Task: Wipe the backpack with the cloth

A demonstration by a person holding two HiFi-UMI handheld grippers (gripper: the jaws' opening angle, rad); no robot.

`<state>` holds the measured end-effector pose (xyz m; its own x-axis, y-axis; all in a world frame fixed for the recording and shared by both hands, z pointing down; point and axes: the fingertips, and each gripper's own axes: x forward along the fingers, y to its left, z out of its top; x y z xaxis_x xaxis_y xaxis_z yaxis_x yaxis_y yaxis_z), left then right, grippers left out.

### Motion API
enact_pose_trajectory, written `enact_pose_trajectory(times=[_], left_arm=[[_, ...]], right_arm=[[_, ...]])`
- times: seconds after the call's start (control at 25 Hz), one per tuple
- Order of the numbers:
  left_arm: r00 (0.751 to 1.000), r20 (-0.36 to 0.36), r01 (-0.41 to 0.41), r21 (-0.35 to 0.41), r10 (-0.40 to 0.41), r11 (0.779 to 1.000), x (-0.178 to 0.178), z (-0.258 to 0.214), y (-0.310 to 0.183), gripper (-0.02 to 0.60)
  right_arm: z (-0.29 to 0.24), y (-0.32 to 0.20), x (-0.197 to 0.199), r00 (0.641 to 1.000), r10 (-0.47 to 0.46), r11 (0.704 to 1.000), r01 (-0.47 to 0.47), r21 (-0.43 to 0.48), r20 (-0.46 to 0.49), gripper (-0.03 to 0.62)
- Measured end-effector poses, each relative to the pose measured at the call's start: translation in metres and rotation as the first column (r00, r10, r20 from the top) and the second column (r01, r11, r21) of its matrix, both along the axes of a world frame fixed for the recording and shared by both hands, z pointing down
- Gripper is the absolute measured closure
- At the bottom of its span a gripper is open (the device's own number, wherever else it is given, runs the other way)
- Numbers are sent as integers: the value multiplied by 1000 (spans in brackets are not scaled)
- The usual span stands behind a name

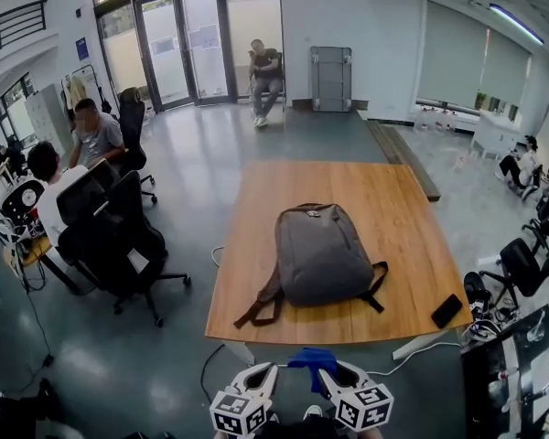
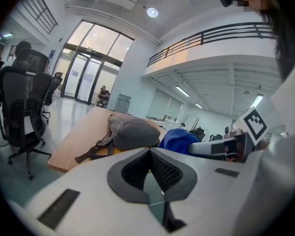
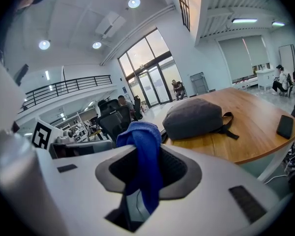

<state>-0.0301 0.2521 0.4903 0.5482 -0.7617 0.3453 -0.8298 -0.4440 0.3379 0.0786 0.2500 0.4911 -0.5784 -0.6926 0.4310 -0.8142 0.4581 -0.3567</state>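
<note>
A grey woven-fabric backpack (image 1: pixel 322 254) lies flat near the middle of a rectangular wood-grain counter (image 1: pixel 393 199). Its rounded body points its carry loop to the far side, and dark webbing straps trail toward the near edge. A slim black phone (image 1: pixel 446 310) rests at the counter's near right corner, well apart from the backpack.

A soft, bright blue cloth (image 3: pixel 142 151) is off the counter, bunched and draped between the ribbed dark pads of the right gripper (image 3: pixel 148 156), which pinches it. The left gripper (image 2: pixel 150 154) has its pads pressed together on nothing. Both grippers are smooth white plastic, held side by side short of the counter's near edge, each carrying a cube with black-and-white square markers (image 1: pixel 241 413).

Black mesh office chairs (image 1: pixel 119 236) stand on the glossy grey floor (image 1: pixel 183 163) to the left.
</note>
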Motion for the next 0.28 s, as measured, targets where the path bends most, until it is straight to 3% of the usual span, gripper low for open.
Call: enact_pose_trajectory(times=[0.28], left_arm=[[1000, -5, 24, 4, -24, 1000, -13, 0, -3, 583]], right_arm=[[3, -2, -8, 1000, -6, 1000, 6, -13, 4, 473]])
